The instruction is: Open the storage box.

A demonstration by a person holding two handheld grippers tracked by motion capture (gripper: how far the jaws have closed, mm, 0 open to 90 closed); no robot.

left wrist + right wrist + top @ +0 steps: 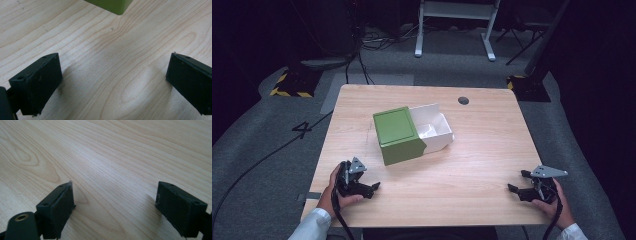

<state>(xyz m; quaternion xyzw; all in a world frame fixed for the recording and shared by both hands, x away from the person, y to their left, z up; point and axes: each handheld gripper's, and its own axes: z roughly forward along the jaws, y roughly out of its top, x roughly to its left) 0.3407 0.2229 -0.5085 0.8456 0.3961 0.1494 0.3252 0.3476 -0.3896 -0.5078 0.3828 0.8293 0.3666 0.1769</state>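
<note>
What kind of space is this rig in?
Likely a lab or recording studio, not a home: a lone wooden table on grey carpet under dark surroundings, hazard-striped stand bases, loose cables, and a "4" marked on the floor.

Both grippers rest low near the table's front edge, the left gripper and right gripper each hand-held with jaws spread wide.

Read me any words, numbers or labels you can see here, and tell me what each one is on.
"4": a black figure marked on the grey floor, left of the table.
No lettering can be seen on the green box or on its white drawer.
</note>
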